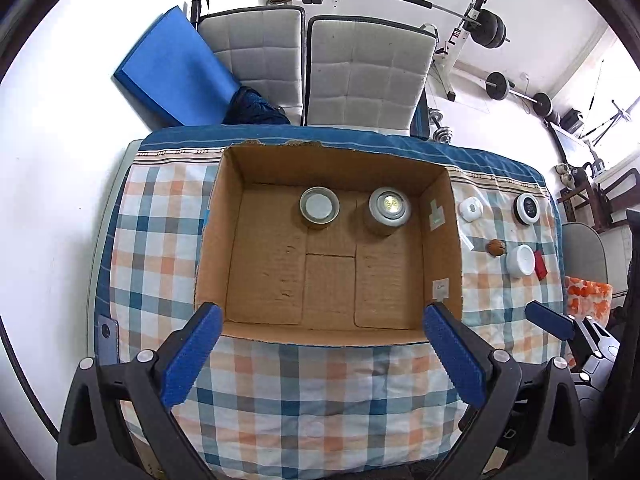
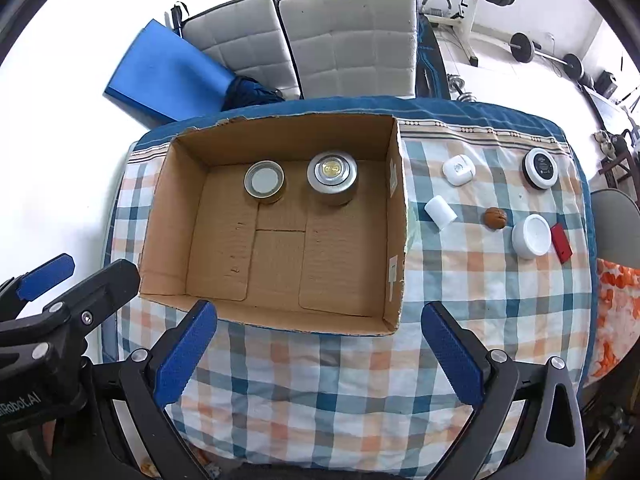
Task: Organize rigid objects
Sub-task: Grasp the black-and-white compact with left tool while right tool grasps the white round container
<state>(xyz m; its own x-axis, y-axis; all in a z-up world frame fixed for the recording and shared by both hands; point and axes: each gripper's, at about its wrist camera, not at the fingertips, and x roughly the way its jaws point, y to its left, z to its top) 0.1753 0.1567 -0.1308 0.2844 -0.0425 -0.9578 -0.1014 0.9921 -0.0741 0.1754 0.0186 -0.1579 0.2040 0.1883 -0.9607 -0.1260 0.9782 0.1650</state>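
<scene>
An open cardboard box [image 1: 444,240] [image 2: 394,216] sits on the checked tablecloth. Inside at the back stand a tin with a grey lid [image 1: 319,205] [image 2: 265,181] and a silver puck light [image 1: 389,205] [image 2: 332,171]. Right of the box lie a white square device [image 2: 459,169], a white cylinder [image 2: 440,211], a walnut [image 2: 496,217], a white round jar [image 2: 531,236], a red block [image 2: 561,243] and a black-and-white round device [image 2: 540,168]. My left gripper [image 1: 320,356] is open and empty before the box. My right gripper [image 2: 320,356] is open and empty, near the box's front right.
Two grey padded chairs [image 1: 360,72] and a blue mat [image 1: 176,68] stand behind the table. Weights and a barbell rack [image 1: 472,20] are at the back right. An orange patterned cloth [image 2: 616,312] lies off the table's right edge.
</scene>
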